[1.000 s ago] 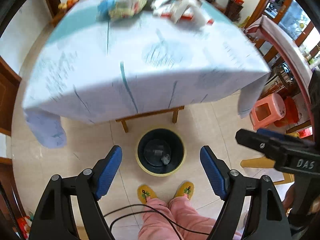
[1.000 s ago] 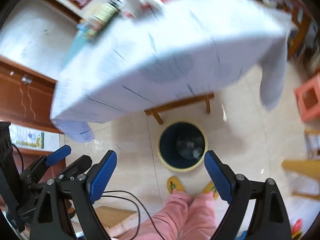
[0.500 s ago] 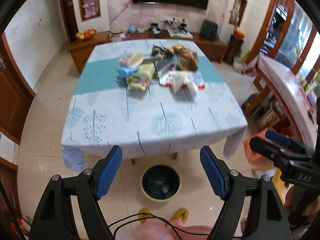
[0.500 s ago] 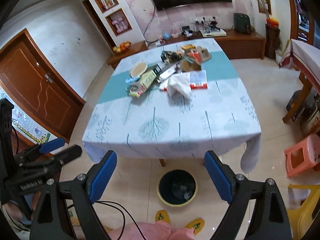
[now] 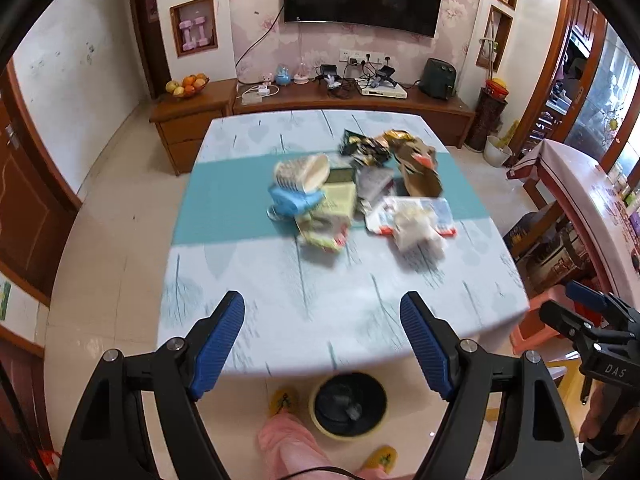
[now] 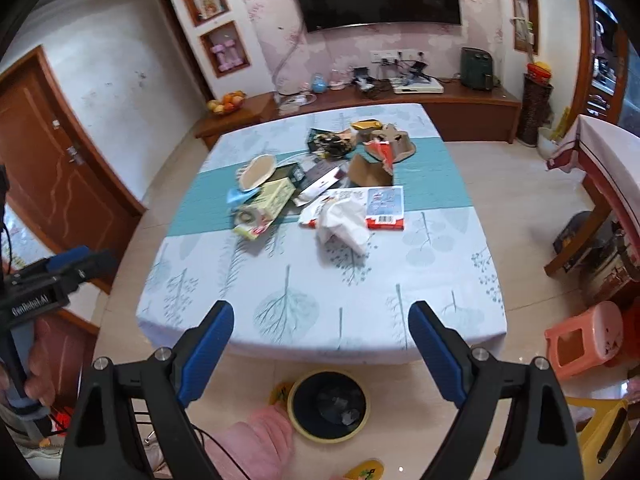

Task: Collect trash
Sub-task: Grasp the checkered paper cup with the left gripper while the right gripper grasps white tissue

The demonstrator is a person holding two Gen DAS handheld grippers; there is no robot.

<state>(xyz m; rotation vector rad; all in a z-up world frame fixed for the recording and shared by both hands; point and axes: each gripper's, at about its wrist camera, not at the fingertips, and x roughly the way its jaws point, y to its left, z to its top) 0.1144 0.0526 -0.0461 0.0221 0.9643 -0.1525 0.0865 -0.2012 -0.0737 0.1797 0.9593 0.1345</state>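
1. My left gripper [image 5: 322, 342] and right gripper [image 6: 320, 342] both gape wide, holding nothing.
2. The trash pile [image 6: 320, 184] sits mid-table [image 6: 280, 300], well ahead.
3. I judge the bin [image 6: 328, 404] waits below the table's near edge for short drops.

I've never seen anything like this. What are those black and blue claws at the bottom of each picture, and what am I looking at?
No robot here: a person holds a two-fingered grabber in each hand, each carrying a wide-angle camera looking along its fingers. One picture is from the left gripper, the other from the right gripper. Both stand open and hold nothing. Ahead is a table with a pile of trash: wrappers, cartons, a crumpled tissue. On the floor below stands a dark bin, beside the person's pink trouser leg.
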